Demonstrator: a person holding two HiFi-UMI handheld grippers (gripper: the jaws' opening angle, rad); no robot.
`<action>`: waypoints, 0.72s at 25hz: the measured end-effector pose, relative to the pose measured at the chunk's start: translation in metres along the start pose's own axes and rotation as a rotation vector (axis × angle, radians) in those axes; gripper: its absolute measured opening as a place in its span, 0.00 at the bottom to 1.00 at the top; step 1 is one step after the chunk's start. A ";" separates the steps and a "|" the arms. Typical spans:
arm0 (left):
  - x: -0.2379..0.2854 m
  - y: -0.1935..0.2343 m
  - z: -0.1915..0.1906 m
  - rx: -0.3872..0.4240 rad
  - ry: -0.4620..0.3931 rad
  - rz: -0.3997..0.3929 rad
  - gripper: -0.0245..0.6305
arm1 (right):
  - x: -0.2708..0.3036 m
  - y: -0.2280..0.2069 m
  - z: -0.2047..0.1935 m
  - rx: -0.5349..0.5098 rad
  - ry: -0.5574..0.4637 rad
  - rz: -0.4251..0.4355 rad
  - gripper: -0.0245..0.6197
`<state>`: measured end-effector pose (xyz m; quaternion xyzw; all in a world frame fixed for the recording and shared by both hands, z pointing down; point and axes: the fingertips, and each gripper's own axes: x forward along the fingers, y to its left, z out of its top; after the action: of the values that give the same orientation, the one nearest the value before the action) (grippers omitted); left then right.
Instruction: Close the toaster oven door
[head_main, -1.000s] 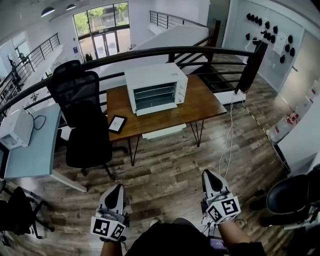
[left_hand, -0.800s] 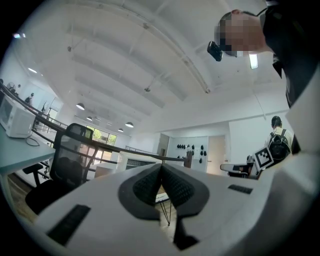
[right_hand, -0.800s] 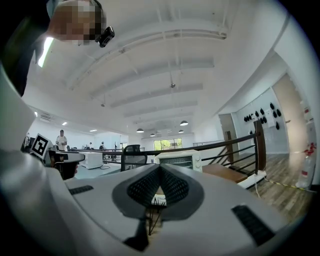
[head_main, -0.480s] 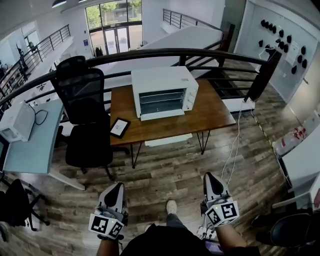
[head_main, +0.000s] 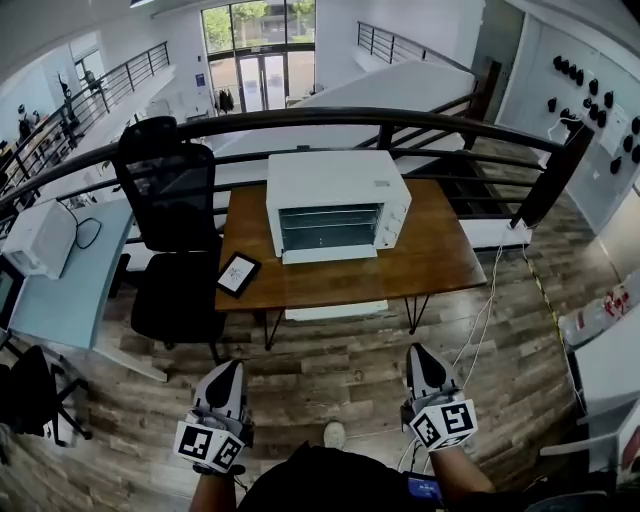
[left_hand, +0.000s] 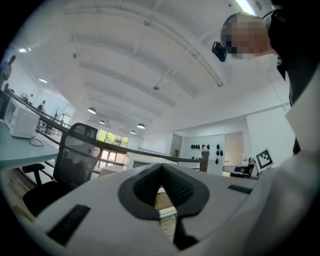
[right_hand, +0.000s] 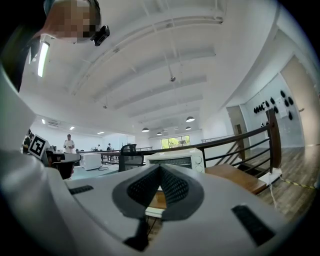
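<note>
Left tool (head_main: 231, 368) and right tool (head_main: 421, 350) are both pressed together, empty. Far off, the toaster oven (head_main: 335, 180) has its door (head_main: 328, 254) open, its inside dim.

Wood table (head_main: 440, 252) — toaster oven (head_main: 336, 182) seemingly matt metal

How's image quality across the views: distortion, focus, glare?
Head view: heavy fisheye, the railing bows into an arc; toaster oven sharp, evenly lit. Left gripper view: black vignette corners, left gripper soft up close. Right gripper view: same vignette, ceiling light glares at left.
</note>
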<state>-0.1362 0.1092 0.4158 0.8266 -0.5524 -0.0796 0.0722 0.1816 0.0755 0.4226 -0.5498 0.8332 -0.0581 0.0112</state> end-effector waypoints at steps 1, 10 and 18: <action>0.005 -0.001 -0.003 0.000 0.002 0.011 0.05 | 0.004 -0.006 0.000 0.001 0.001 0.007 0.04; 0.043 -0.005 -0.029 0.000 0.065 0.080 0.05 | 0.026 -0.056 -0.014 0.029 0.054 0.028 0.04; 0.057 0.009 -0.050 -0.022 0.114 0.107 0.05 | 0.062 -0.063 -0.051 0.045 0.140 0.042 0.04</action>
<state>-0.1120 0.0544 0.4635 0.7982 -0.5899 -0.0346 0.1167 0.2105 -0.0014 0.4832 -0.5264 0.8418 -0.1147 -0.0336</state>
